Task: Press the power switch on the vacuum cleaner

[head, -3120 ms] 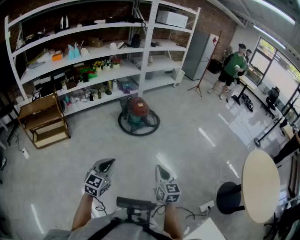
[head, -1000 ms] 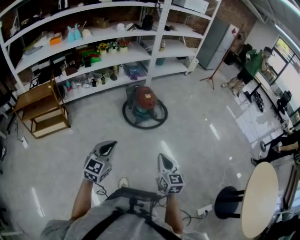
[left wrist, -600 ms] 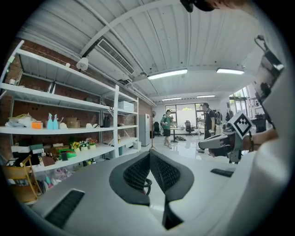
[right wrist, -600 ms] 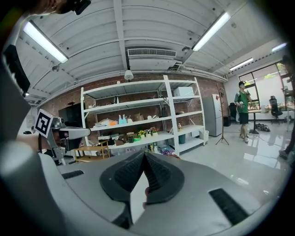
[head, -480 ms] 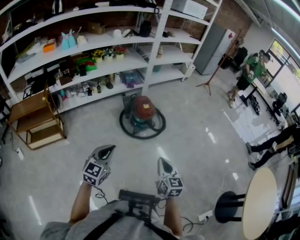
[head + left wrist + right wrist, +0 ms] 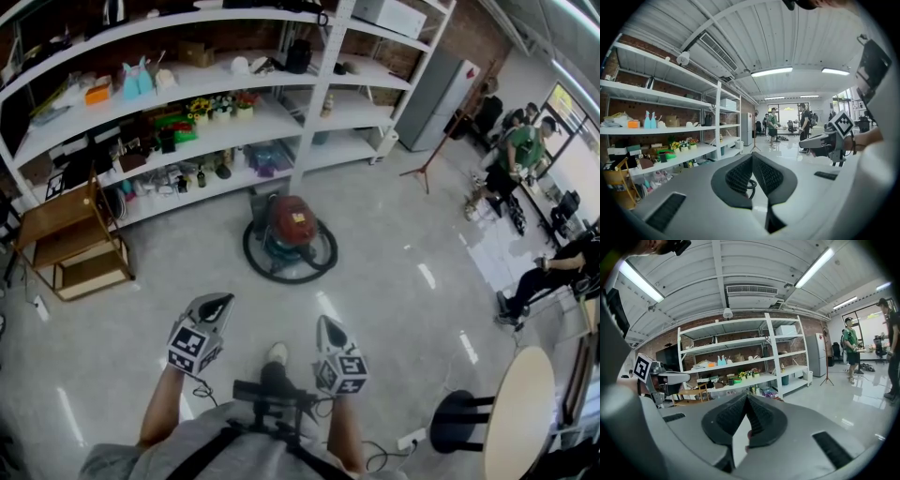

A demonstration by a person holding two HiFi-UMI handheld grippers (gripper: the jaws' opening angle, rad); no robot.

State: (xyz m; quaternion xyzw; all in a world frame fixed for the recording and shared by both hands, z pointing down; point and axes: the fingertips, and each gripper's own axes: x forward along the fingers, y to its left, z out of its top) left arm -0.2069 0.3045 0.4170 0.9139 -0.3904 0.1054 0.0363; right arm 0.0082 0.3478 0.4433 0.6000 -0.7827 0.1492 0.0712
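The vacuum cleaner [image 6: 292, 232], with a dark red lid, a teal base and a black hose looped round it, stands on the floor in front of the shelving, well ahead of both grippers. My left gripper [image 6: 217, 303] and right gripper [image 6: 324, 324] are held side by side at waist height, pointing toward it and touching nothing. In the left gripper view the left gripper [image 6: 752, 155] has its jaws meeting at the tips, with a bit of black hose showing beyond them. The right gripper [image 6: 746, 397] is shut the same way. No switch can be made out from here.
White shelving [image 6: 323, 89] full of small items runs along the back. A wooden cart [image 6: 80, 239] stands at the left, a round table [image 6: 523, 412] and a black stool [image 6: 457, 417] at the lower right. Several people [image 6: 518, 155] are at the far right.
The view has drifted closer to the vacuum cleaner and shelves. A shoe now shows between the grippers. Both grippers keep the same shut pose in front of the body.
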